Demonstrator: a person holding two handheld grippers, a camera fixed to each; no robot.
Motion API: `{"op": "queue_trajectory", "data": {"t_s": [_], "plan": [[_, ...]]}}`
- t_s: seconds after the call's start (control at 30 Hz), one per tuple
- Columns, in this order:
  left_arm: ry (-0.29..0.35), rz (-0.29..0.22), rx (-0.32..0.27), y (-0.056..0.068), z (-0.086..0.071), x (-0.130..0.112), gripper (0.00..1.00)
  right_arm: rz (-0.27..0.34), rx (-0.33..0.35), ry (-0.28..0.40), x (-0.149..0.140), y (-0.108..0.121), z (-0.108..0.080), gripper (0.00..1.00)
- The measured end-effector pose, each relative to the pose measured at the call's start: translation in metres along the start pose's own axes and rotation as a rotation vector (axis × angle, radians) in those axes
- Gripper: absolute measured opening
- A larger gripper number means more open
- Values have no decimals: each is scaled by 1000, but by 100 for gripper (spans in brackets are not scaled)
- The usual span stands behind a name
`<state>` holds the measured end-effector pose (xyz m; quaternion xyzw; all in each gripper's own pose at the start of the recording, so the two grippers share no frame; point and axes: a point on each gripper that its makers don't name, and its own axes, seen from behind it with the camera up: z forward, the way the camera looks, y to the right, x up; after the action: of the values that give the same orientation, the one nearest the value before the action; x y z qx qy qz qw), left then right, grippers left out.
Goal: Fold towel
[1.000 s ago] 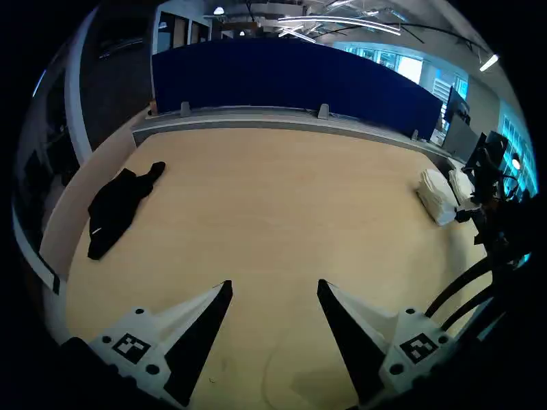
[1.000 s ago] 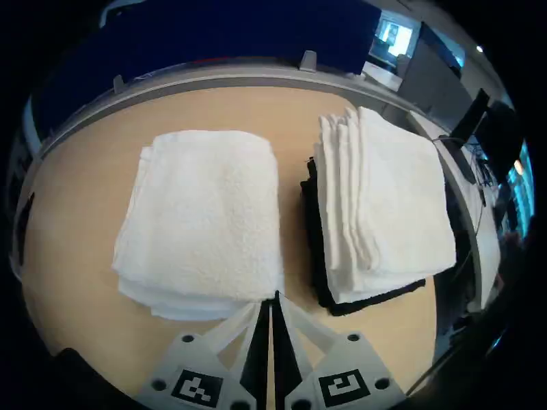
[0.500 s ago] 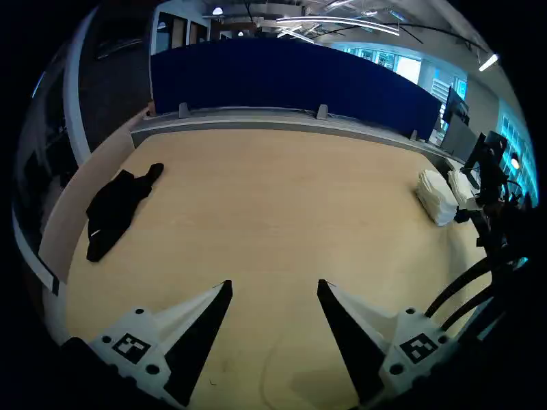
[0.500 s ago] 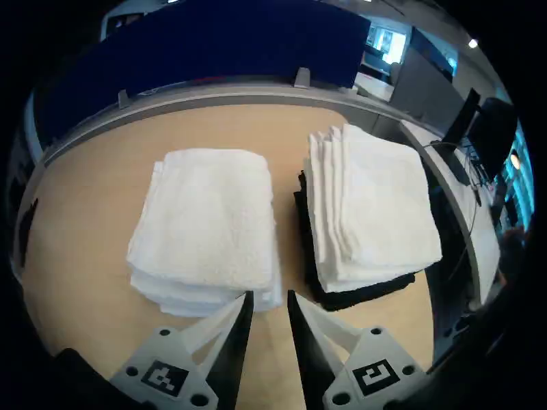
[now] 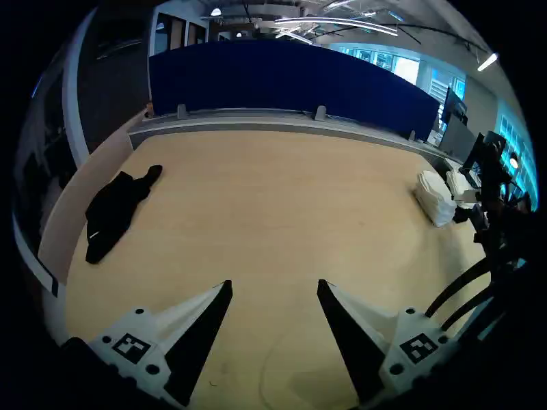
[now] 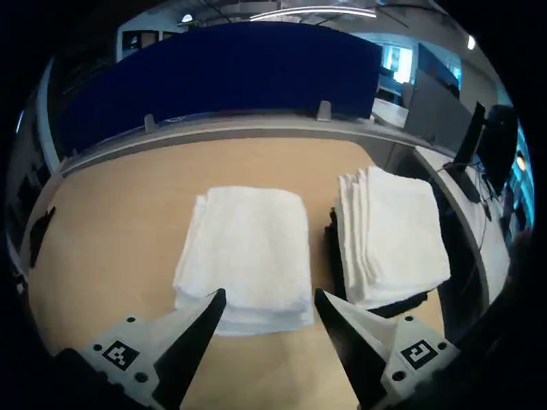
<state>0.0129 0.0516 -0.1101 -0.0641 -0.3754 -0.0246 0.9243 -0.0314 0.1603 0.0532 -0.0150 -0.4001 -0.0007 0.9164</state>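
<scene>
With the towel [image 6: 246,253] lying folded just ahead beside the stack [image 6: 396,239], I judge nothing needs holding: my right claw [image 6: 268,292] and left claw [image 5: 273,281] both gape released.

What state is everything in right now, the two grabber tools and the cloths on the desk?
Left gripper: jaws open, holding nothing.
Right gripper: jaws open, holding nothing.
White towel stack: folded, lying flat.
Neighbouring towel stack: folded, atop a dark cloth.
Black garment: crumpled, unfolded.
</scene>
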Motion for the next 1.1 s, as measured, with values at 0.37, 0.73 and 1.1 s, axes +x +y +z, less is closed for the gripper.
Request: {"op": "queue_trajectory", "data": {"t_s": [0.37,0.73,1.1], "plan": [[3,-15,14,-8,-4,0,92,-28,49,-1,12,-29,15,100],[-1,-16,22,-11,-3,-3,92,-67,51,-73,-17,-32,27,100],[-3,-17,22,-9,0,-2,92,-70,58,-42,-2,-33,24,100]]}}
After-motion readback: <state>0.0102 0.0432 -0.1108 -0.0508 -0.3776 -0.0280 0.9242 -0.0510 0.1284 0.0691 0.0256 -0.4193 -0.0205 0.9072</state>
